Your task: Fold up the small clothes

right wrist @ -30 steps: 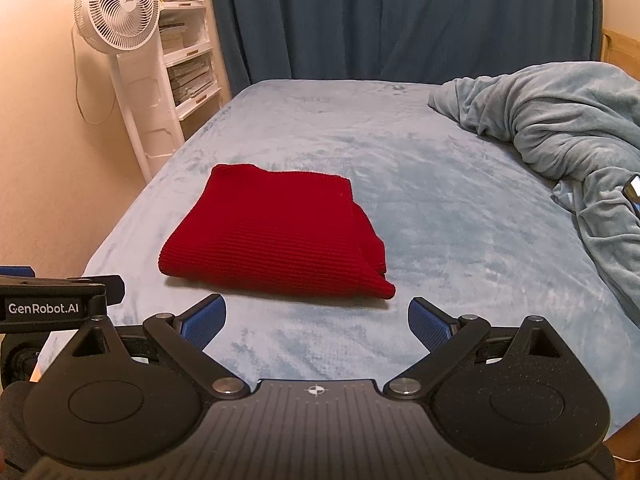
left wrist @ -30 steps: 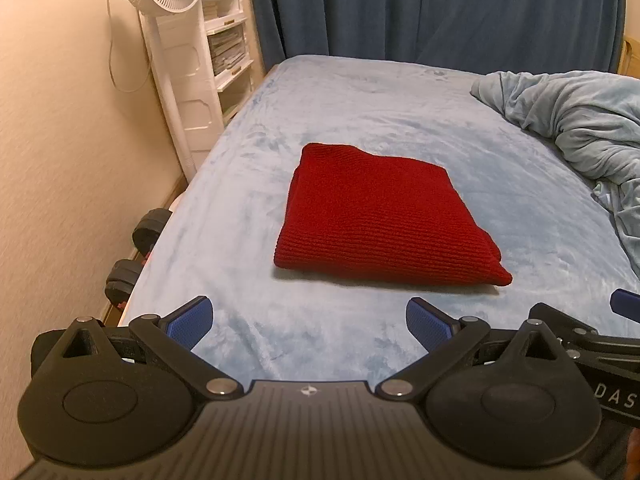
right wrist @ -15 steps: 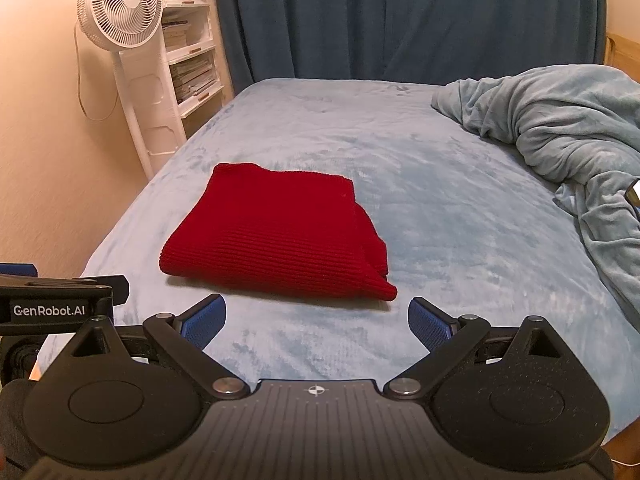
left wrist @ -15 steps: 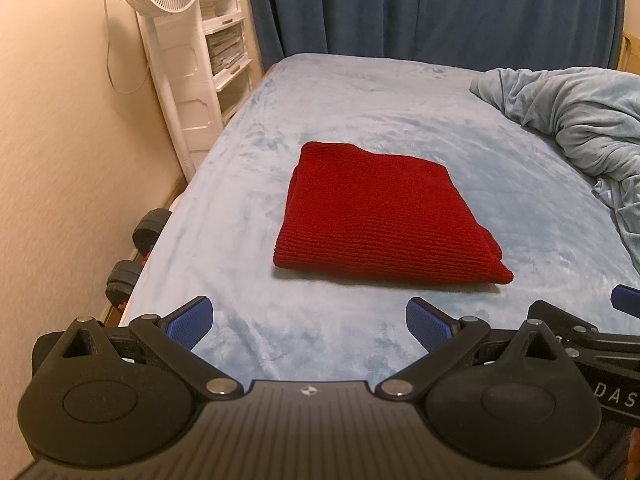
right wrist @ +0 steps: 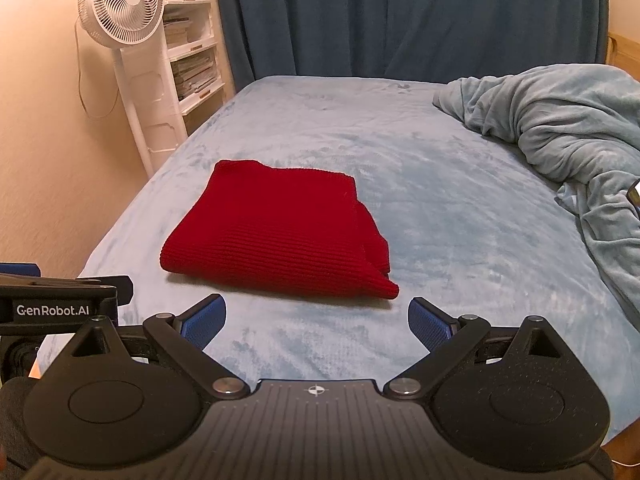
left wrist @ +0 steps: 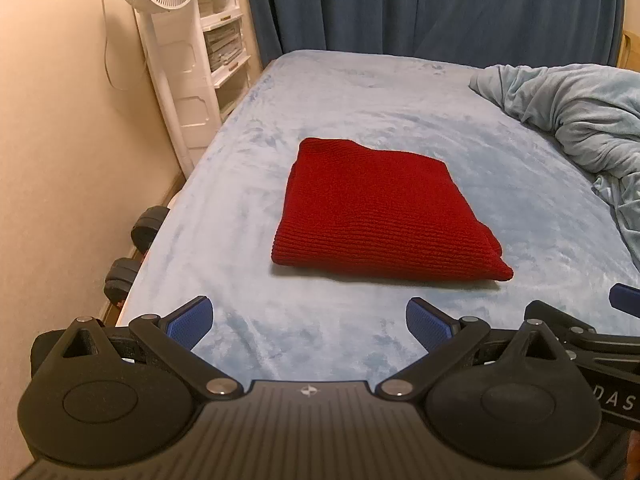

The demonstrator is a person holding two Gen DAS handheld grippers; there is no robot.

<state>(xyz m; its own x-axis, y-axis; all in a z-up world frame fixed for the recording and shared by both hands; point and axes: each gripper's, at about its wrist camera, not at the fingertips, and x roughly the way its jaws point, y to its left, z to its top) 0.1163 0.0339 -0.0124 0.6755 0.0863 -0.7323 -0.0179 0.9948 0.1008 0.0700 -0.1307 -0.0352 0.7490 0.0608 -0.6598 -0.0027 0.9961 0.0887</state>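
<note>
A red knit garment [left wrist: 380,212] lies folded into a flat rectangle on the light blue bed [left wrist: 320,112]; it also shows in the right wrist view [right wrist: 276,236]. My left gripper [left wrist: 308,324] is open and empty, hovering over the bed's near edge, short of the garment. My right gripper [right wrist: 316,322] is open and empty too, just short of the garment's near edge. Each gripper's body shows at the side of the other's view.
A crumpled light blue blanket [right wrist: 560,128] is heaped on the bed's right side. A white fan [right wrist: 120,4] and white shelves [right wrist: 192,56] stand at the back left by the wall. Dark blue curtains [right wrist: 400,20] hang behind. Dumbbells [left wrist: 136,248] lie on the floor at left.
Both views have shifted very slightly, the scene sitting a little lower in frame. The garment lies as before and both grippers stay open.
</note>
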